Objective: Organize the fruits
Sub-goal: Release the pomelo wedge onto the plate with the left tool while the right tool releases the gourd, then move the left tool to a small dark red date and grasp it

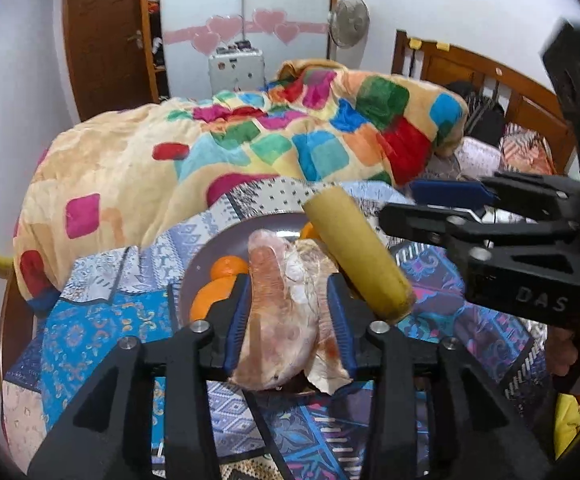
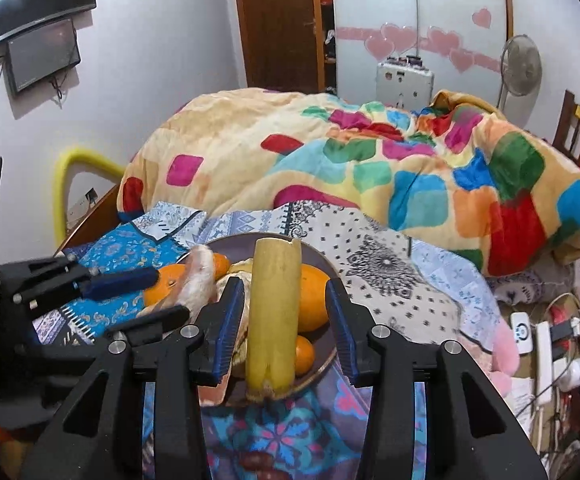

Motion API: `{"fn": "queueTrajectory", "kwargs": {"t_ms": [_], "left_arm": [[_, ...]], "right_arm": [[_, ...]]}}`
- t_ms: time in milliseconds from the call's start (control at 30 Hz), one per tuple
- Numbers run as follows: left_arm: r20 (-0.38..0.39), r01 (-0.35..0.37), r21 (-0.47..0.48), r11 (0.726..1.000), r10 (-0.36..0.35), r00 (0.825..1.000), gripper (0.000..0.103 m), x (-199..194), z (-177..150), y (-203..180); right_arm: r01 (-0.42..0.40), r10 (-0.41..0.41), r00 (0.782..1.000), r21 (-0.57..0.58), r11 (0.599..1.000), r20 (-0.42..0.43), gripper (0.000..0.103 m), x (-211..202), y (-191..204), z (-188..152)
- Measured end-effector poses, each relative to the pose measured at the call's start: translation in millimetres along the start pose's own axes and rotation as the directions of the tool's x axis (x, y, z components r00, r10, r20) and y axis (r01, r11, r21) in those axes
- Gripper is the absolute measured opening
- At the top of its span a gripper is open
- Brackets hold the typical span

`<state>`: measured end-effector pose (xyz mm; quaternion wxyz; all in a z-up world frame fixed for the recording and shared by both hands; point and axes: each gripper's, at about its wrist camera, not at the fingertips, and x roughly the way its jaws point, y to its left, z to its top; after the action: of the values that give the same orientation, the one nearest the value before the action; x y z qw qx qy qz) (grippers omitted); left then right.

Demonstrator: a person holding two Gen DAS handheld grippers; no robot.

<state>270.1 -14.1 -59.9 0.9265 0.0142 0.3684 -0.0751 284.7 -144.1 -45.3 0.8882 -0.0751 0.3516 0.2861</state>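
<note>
Lying over the plate (image 2: 322, 258), a pale wrapped fruit piece (image 1: 281, 320) sits between the left gripper's (image 1: 287, 308) jaws, pinched lightly. Beside it, above the plate's oranges (image 2: 314, 296), a banana piece (image 2: 273, 312) stands between the right gripper's (image 2: 283, 304) spread jaws, its right pad clear. Behind the plate, a colourful quilt (image 2: 370, 168).

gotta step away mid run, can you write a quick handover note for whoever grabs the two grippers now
Left gripper: a peeled pinkish citrus piece sits between its blue pads, over the near edge of the plate; whether the pads still press it is unclear.
Right gripper: jaws stand apart around a cut banana piece with gaps on both sides; not gripped.
Plate: dark, on the patterned bedsheet, holding several oranges and some peeled bits.
Done: most fruit is on the plate.
Left: probably set down the citrus piece and the banana piece, then pull both grippers clear.
</note>
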Motion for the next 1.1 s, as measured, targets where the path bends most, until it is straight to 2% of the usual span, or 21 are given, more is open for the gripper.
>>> {"fn": "queueTrajectory", "kwargs": {"t_ms": [200,300,467,733,1000,1067,1100], "left_arm": [[0.036,-0.001,-0.022,1.0,0.002,0.999,0.043,-37,-4,-2],[0.053,-0.005,-0.02,1.0,0.006,0.999,0.049,-53,-11,-7],[0.051,0.004,-0.018,1.0,-0.003,0.999,0.058,-69,-29,-15],[-0.018,0.045,-0.018,0.999,-0.045,0.999,0.062,-57,-65,-25],[-0.112,0.072,-0.01,0.997,-0.073,0.991,0.062,-21,-90,-29],[-0.123,0.077,-0.005,0.997,-0.077,0.989,0.061,-15,-92,-31],[-0.126,0.079,-0.004,0.997,-0.079,0.989,0.061,-13,-93,-32]], "right_arm": [[0.03,-0.03,0.998,-0.011,0.999,0.055,0.039,-42,5,-12],[0.033,-0.032,0.996,-0.007,0.999,0.078,0.041,-60,8,-25],[0.034,-0.035,0.997,0.016,0.999,0.071,0.044,-71,6,-49],[0.071,-0.071,0.997,0.013,0.997,-0.01,0.044,-51,5,-95],[0.055,-0.055,0.992,-0.005,0.998,-0.115,0.044,-14,0,-120],[0.055,-0.055,0.99,-0.007,0.998,-0.128,0.043,-7,-1,-123],[0.05,-0.05,0.989,-0.009,0.999,-0.136,0.039,-3,-3,-124]]}}
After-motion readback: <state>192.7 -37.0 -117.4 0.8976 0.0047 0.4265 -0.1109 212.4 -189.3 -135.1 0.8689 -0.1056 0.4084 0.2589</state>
